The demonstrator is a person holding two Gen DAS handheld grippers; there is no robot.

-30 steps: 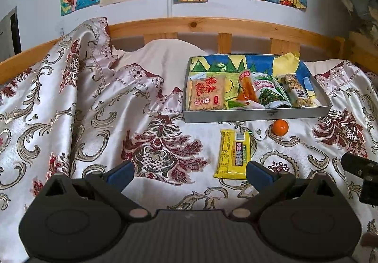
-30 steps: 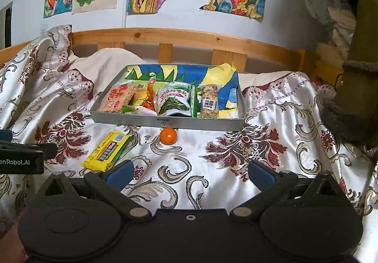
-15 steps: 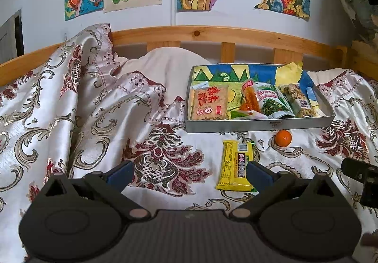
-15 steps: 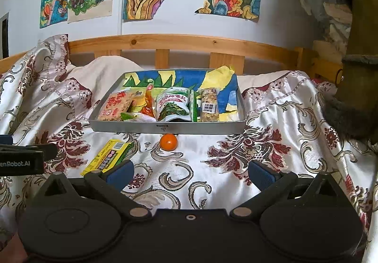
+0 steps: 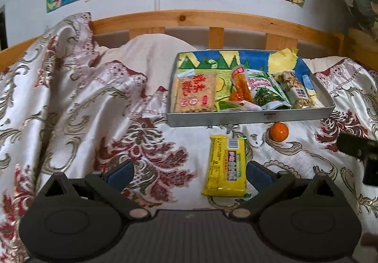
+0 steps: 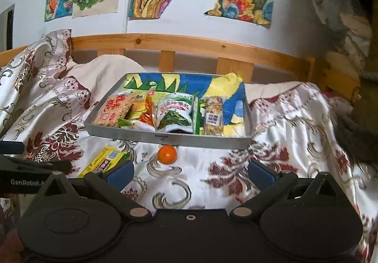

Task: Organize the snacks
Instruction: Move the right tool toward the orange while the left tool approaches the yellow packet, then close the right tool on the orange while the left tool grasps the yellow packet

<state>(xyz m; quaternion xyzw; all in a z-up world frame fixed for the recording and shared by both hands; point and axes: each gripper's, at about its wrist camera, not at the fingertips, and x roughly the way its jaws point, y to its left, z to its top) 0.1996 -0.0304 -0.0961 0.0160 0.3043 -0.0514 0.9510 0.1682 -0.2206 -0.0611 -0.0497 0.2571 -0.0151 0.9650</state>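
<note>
Yellow snack packet (image 5: pixel 226 166) lies flat on the bed's bedspread (image 5: pixel 94 121), just in front of the metal tray (image 5: pixel 250 118), outside it. Small orange (image 5: pixel 279 131) sits loose beside the packet, close to the tray's front wall. Tray already holds a rice-cracker pack (image 5: pixel 195 92), a green pouch (image 5: pixel 265 92) and a nut bar (image 5: pixel 296 91).

Left tongs (image 5: pixel 190 172): spread wide, empty; packet lies just inside the right finger. Right tongs (image 6: pixel 190 172): spread wide, empty, orange ahead.

Risks: slick fabric and flat packet, so pads may slide over it or pinch cloth. Orange may roll if nudged.
</note>
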